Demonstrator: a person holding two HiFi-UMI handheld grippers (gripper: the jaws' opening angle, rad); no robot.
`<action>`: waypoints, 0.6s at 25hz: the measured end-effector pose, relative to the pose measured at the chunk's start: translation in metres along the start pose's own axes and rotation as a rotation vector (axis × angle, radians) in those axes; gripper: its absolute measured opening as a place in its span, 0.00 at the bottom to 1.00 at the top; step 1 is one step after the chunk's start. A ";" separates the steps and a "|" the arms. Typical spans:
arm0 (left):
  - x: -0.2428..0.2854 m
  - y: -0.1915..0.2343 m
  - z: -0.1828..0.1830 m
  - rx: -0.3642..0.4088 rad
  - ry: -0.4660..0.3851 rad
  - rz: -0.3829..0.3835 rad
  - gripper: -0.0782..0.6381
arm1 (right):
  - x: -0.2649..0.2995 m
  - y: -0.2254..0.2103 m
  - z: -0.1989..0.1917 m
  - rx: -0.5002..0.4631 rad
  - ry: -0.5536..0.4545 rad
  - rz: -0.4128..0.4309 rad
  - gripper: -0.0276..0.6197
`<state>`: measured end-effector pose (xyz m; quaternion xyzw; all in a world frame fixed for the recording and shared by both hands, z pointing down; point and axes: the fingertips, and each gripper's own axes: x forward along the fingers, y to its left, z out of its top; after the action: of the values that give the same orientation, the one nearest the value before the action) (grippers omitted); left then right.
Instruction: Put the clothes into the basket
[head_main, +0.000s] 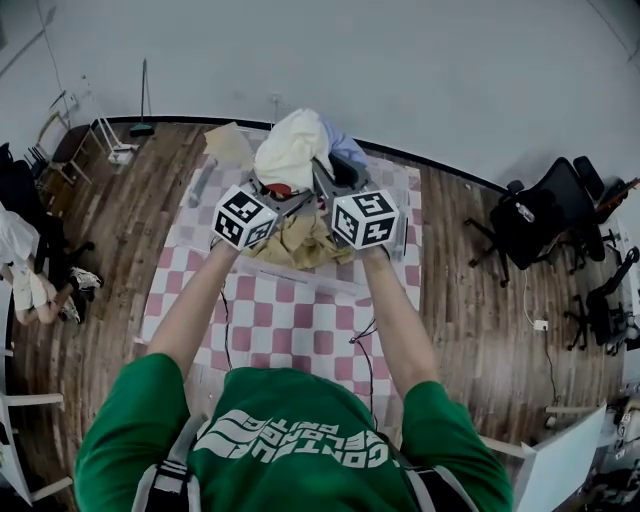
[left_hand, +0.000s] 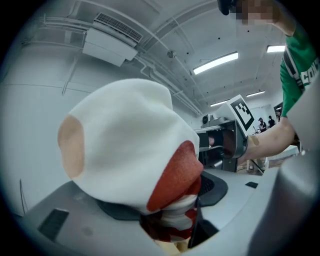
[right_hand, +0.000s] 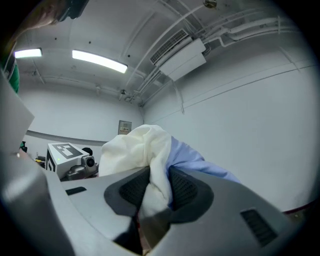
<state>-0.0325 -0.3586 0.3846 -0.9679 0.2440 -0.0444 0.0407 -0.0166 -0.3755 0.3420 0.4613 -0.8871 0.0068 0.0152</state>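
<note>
Carrying step. Left gripper (left_hand: 175, 220) jaws clenched on white-red garment (left_hand: 125, 145); right gripper (right_hand: 150, 200) jaws clenched on cream-blue cloth (right_hand: 145, 145). Clothes (head_main: 290, 150) held up over checkered mat (head_main: 290, 320). Basket not made out; next: find it, lower, release both.

The left gripper (head_main: 283, 197) and right gripper (head_main: 335, 185) sit side by side, both clamped on the clothes bundle (head_main: 292, 148), above a garment (head_main: 300, 245) lying on the floor mat (head_main: 290, 320). 2 office chairs (head_main: 545, 215) stand well to the right.
</note>
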 end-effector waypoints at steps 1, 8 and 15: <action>0.002 0.002 -0.011 -0.011 0.021 -0.005 0.49 | 0.004 -0.002 -0.011 0.008 0.022 -0.001 0.21; 0.016 0.017 -0.088 -0.071 0.181 -0.044 0.49 | 0.032 -0.019 -0.088 0.065 0.177 -0.003 0.21; 0.033 0.022 -0.164 -0.074 0.378 -0.148 0.49 | 0.046 -0.044 -0.170 0.133 0.350 -0.011 0.21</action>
<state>-0.0308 -0.4029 0.5471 -0.9585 0.1767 -0.2191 -0.0447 -0.0037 -0.4339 0.5129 0.4579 -0.8659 0.1455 0.1389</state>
